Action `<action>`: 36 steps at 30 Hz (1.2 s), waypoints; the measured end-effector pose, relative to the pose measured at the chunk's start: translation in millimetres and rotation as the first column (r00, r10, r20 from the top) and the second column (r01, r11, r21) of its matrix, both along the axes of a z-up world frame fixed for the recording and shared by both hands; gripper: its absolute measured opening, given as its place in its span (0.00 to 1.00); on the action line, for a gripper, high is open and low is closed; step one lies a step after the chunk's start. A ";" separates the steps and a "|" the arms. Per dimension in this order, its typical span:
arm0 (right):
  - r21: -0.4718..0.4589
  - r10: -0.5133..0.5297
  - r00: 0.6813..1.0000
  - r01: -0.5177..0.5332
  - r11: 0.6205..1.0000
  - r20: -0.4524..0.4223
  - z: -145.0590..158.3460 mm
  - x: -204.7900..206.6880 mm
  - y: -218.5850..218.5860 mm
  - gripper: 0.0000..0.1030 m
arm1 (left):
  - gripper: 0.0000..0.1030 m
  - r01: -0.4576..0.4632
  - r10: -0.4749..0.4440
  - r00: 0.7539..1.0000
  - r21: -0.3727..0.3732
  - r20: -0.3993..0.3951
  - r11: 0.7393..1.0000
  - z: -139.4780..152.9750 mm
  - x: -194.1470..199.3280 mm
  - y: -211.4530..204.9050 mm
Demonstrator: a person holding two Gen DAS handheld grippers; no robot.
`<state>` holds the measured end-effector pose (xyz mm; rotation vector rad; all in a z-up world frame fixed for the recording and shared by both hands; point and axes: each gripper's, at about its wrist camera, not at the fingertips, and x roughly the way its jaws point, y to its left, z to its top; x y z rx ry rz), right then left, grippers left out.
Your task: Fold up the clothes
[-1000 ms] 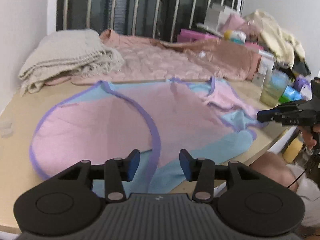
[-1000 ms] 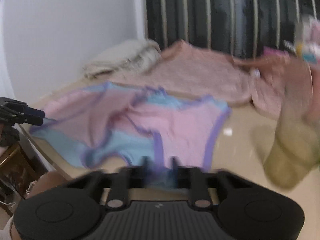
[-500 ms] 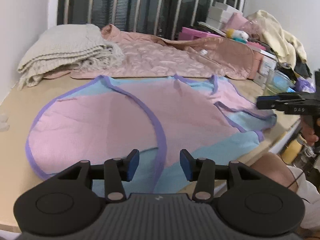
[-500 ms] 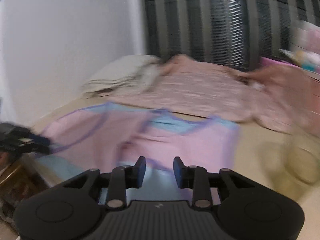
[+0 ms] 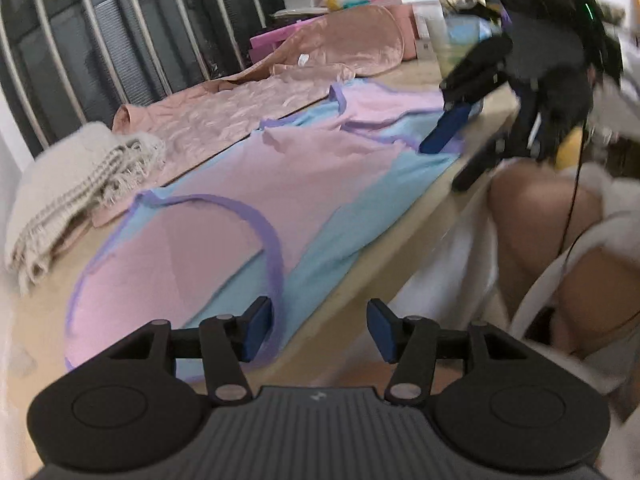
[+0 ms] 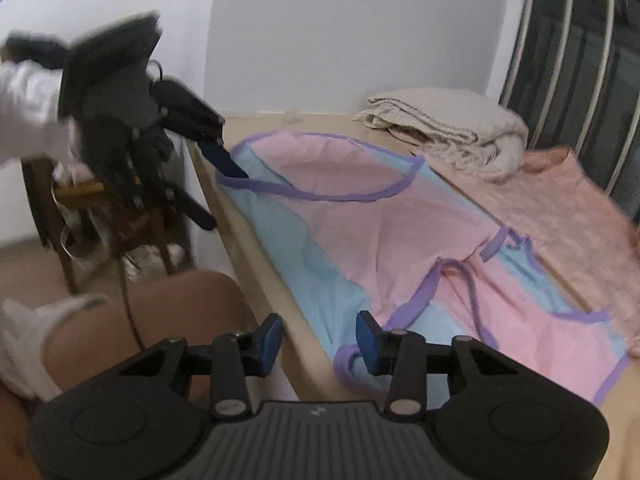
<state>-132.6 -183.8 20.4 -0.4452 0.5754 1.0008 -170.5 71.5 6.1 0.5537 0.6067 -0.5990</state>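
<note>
The pink and blue garment lies flat on the tan table. A second ago the right gripper was nearly shut; now both it and the left gripper are opening at the near hem, nothing pinched. A new fold looks ready to start.

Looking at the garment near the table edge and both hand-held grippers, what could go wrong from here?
1. The pink and blue garment with purple trim lies along the beige table's front edge; a pull might drag it off.
2. Both the left hand-held gripper and the right hand-held gripper are opening at that edge with no cloth between the jaws, so a grab may miss.
</note>
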 end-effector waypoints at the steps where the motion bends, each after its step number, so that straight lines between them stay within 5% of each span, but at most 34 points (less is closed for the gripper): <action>1: 0.006 0.005 1.000 -0.005 1.000 -0.024 1.7 -0.2 -2.0 0.15 | 0.52 0.009 -0.009 1.000 0.025 0.011 1.000 -1.4 -1.0 -0.1; 2: 0.012 0.010 0.999 -0.009 1.000 -0.048 3.5 -0.3 -4.1 0.01 | 0.51 0.017 -0.018 1.000 0.049 0.020 0.999 -2.7 -2.4 0.0; 6: -0.002 0.018 1.000 -0.018 1.000 -0.005 8.3 -19.0 -8.2 0.02 | 0.50 0.036 -0.053 0.994 0.170 0.094 0.985 -6.5 -16.0 -1.1; 7: 0.000 0.019 0.999 -0.019 1.000 0.028 9.8 -24.1 -7.8 0.15 | 0.51 0.037 -0.070 0.987 0.219 0.144 0.975 -8.8 -20.9 -3.0; 8: -0.047 0.031 0.997 -0.028 0.999 0.070 6.2 -27.8 -4.1 0.42 | 0.53 0.044 -0.101 0.974 0.269 0.204 0.962 -12.3 -26.9 -4.9; 10: -0.141 0.062 0.986 -0.040 0.989 0.152 -1.1 -35.2 3.1 0.61 | 0.52 0.075 -0.166 0.957 0.347 0.239 0.935 -19.8 -32.4 -8.2; 12: -0.234 0.099 0.968 -0.044 0.971 0.230 -8.4 -42.6 10.4 0.55 | 0.44 0.105 -0.205 0.952 0.392 0.225 0.914 -27.7 -31.6 -11.4; 13: -0.278 0.113 0.958 -0.037 0.960 0.264 -12.7 -45.3 14.0 0.38 | 0.30 0.116 -0.212 0.954 0.394 0.210 0.912 -28.7 -30.7 -12.0; 15: -0.281 0.105 0.964 -0.034 0.959 0.243 -10.9 -43.8 13.9 0.29 | 0.25 0.124 -0.190 0.968 0.350 0.162 0.928 -19.2 -27.1 -7.9; 17: -0.242 0.103 0.978 -0.058 0.969 0.180 -0.9 -41.4 9.5 0.02 | 0.10 0.129 -0.170 0.979 0.306 0.113 0.943 -9.6 -23.4 -3.7; 21: -0.195 0.122 0.986 -0.098 0.976 0.114 15.8 -28.4 2.6 0.02 | 0.04 0.141 -0.141 0.990 0.186 -0.015 0.972 14.6 -3.7 13.2; 28: -0.173 0.135 0.984 -0.114 0.978 0.118 40.0 29.8 3.4 0.02 | 0.03 0.109 -0.106 0.993 0.068 -0.047 0.992 65.9 62.8 37.6; 31: -0.186 0.060 0.992 -0.039 0.982 0.112 35.4 77.9 16.4 0.04 | 0.03 0.052 -0.050 0.996 0.027 -0.073 0.998 60.9 110.0 39.8; 33: -0.204 -0.066 0.990 0.090 0.975 0.123 25.8 106.7 25.0 0.19 | 0.06 -0.033 0.032 0.994 -0.004 -0.108 0.999 45.7 140.5 42.1; 36: -0.211 -0.185 0.972 0.213 0.954 0.147 29.1 104.1 9.1 0.26 | 0.14 -0.084 0.068 0.975 -0.068 -0.213 0.994 34.7 142.5 61.0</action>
